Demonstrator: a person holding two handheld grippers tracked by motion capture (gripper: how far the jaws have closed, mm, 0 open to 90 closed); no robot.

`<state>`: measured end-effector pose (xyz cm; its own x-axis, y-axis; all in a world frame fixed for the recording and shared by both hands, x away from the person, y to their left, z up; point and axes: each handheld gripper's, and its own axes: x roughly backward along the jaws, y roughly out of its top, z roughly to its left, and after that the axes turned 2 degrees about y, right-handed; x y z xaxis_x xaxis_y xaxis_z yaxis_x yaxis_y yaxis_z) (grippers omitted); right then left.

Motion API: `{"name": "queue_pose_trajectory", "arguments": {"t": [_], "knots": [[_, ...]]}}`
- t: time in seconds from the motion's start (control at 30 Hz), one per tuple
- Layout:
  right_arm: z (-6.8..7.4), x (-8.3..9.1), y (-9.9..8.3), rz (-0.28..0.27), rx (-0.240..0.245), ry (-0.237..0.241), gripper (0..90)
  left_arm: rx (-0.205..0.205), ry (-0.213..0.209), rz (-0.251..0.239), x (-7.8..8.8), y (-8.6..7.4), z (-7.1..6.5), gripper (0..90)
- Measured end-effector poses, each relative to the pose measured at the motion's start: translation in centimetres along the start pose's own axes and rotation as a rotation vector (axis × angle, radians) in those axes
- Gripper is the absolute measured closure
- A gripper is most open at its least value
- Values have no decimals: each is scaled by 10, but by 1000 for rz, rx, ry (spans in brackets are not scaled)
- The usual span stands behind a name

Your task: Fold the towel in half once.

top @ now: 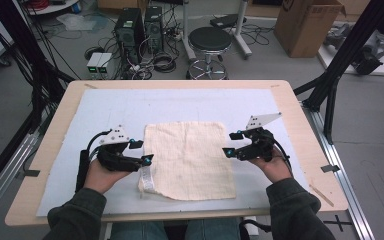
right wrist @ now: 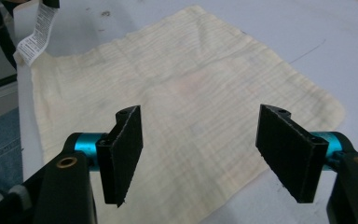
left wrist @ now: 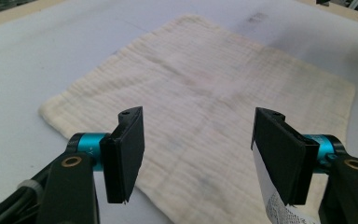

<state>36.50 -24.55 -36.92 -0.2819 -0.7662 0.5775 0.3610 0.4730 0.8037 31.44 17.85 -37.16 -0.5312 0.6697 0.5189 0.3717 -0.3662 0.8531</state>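
We see a cream cloth (top: 190, 157) lying flat at the middle of a pale blue mat (top: 105, 107). Our left gripper (top: 141, 151) hovers at the cloth's left edge, jaws apart. Our right gripper (top: 232, 143) hovers at its right edge, jaws apart too.

High cam overhead; tool cams close, sharing cloth (top: 189, 157).

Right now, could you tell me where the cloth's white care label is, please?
In the high view, the care label lies at the cream cloth's near-left edge, just below the left gripper.
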Motion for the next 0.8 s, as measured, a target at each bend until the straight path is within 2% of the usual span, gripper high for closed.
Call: {"name": "queue_pose_trajectory", "arguments": {"t": [0.1,0.17,0.3,0.37,0.5,0.63,0.8], "knots": [[-7,-1,8,6,4,-14,304,-2,1,-6,-1,7,5,351],[-11,-1,13,20,3,-23,300,8,-14,-13,-1,9,7,351],[-17,-3,20,25,5,-37,300,-6,-14,1,4,7,5,348],[-18,-4,21,19,0,-27,299,-20,-11,-6,9,7,3,348],[-18,-11,20,45,-2,-26,298,-21,-4,-10,17,6,2,348],[-18,-15,22,33,9,-19,298,-15,-5,-18,23,8,2,348],[-16,-15,22,33,12,-21,298,-42,-15,-30,29,10,-6,348]]}}
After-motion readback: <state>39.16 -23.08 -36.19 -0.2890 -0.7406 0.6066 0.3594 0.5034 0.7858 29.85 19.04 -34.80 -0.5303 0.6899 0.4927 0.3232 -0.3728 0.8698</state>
